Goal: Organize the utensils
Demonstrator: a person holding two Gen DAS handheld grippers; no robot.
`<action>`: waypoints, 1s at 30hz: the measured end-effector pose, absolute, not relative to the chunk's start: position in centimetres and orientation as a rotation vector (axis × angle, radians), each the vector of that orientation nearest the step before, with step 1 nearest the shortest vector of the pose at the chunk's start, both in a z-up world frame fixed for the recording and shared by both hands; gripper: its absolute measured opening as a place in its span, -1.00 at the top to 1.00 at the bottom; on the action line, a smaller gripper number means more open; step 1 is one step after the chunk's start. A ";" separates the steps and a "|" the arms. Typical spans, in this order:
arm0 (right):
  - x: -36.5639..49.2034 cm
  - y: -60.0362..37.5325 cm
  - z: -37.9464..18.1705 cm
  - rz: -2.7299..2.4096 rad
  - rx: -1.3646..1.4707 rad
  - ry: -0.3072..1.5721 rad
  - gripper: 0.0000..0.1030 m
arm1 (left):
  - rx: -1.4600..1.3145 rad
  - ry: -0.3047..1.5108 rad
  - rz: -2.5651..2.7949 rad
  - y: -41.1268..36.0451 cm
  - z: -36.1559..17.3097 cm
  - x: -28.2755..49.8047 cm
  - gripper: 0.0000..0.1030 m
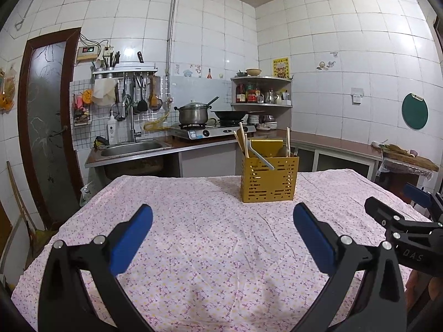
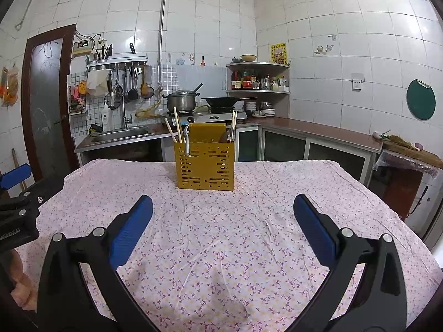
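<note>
A yellow perforated utensil holder (image 1: 270,178) (image 2: 205,165) stands upright toward the far side of the table. Wooden chopsticks (image 1: 240,140) (image 2: 177,127), a white spoon (image 1: 260,156) (image 2: 187,141) and a brown spoon (image 1: 283,150) stick out of it. My left gripper (image 1: 223,222) hangs open over the cloth, short of the holder, with nothing between its blue pads. My right gripper (image 2: 223,213) is likewise open and empty. Each gripper shows at the edge of the other's view: the right gripper (image 1: 393,215) and the left gripper (image 2: 16,193).
The table wears a pink flowered cloth (image 1: 207,235) (image 2: 249,221). Behind it run a sink (image 1: 133,149), a stove with a pot (image 1: 193,113) and a wok (image 1: 229,114), a corner shelf (image 1: 261,91), and a counter with a cutting board (image 1: 407,156). A hand (image 2: 19,290) shows at lower left.
</note>
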State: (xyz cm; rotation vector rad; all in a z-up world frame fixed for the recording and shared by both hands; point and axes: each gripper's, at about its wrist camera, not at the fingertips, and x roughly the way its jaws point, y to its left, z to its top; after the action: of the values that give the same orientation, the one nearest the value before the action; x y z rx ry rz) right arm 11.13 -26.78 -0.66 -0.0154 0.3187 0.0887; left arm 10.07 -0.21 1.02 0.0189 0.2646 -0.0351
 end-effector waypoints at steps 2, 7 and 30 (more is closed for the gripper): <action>11.1 -26.8 -0.6 0.086 -0.017 0.316 -0.92 | 0.020 0.265 -0.034 -0.3 1.0 10.0 -0.92; 11.0 -27.0 -0.7 0.079 -0.017 0.312 -0.92 | 0.025 0.261 -0.031 -0.4 1.0 10.0 -0.92; 10.4 -27.2 -0.7 0.068 -0.024 0.306 -0.92 | 0.037 0.250 -0.019 -0.7 0.8 9.6 -0.92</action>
State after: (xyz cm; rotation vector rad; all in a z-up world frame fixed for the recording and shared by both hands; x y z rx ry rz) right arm 10.42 -27.23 -0.73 -0.0239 0.3064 0.0684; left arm 9.60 -0.73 0.82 0.0372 0.2500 -0.0188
